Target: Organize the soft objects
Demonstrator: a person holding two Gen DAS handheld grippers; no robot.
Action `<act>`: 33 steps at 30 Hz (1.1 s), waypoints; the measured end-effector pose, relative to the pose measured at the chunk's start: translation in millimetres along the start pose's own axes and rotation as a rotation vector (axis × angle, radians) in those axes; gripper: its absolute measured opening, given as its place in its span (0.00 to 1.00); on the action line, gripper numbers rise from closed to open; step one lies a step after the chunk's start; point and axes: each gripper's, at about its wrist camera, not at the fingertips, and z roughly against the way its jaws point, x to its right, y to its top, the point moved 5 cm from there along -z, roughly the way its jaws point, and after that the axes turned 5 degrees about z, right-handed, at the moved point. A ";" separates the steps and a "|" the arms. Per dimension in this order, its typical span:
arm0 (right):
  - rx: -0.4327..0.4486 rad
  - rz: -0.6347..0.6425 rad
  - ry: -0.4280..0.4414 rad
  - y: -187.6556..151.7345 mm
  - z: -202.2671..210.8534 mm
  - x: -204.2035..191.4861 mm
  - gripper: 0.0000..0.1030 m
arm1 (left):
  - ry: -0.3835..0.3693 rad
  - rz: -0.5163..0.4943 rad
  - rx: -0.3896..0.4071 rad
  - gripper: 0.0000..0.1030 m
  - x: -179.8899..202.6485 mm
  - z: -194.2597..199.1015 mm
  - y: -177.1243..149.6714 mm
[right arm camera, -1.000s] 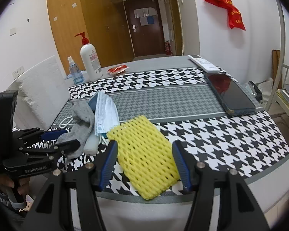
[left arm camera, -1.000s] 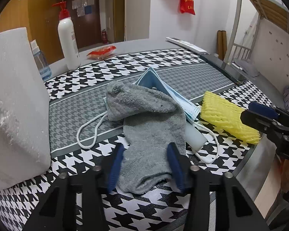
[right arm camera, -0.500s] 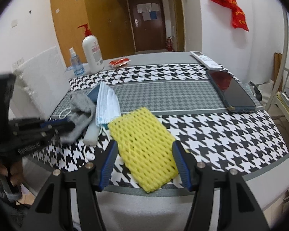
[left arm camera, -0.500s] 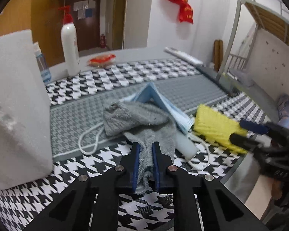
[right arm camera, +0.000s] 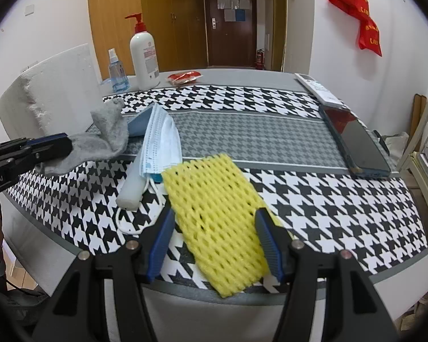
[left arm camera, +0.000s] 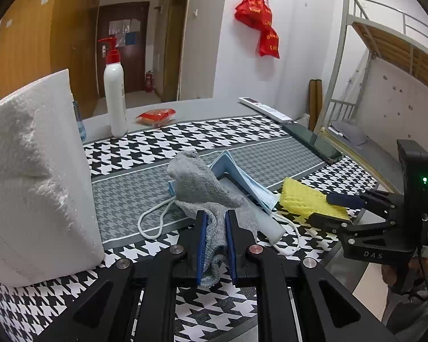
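Houndstooth cloth, black and white with a grey band across the middle, covers the table under both your tools. From your left wrist camera, your left gripper is clenched on the near end of the crumpled grey knit sock, blue pads pressing the fabric from both sides, and the rest of the sock drapes away over the pale blue pleated face mask. The mask's white ear loop trails onto the cloth to the left, and a white foam tube lies just beside the sock on the right. A big white foam block stands at the left edge, with a white pump bottle with a red top behind it. Over on the right, your right gripper sits at the yellow foam net sleeve.

Now the right wrist camera: your right gripper is spread wide, one finger on each side of the yellow sleeve, which lies flat at the table's near edge with its far end touching the mask. The sock hangs from your left gripper at the left. A dark phone and a white remote lie along the right side.
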 end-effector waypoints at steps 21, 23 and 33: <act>0.025 -0.066 -0.078 -2.1 6.1 20.4 0.19 | -0.017 -0.040 0.047 0.14 1.0 13.6 3.8; 0.050 -0.085 -0.052 0.7 11.8 20.7 0.19 | -0.019 -0.042 0.064 0.14 0.0 18.1 6.8; 0.164 -0.139 0.018 21.4 39.2 6.4 0.19 | -0.024 -0.055 0.129 0.14 -3.7 35.8 19.5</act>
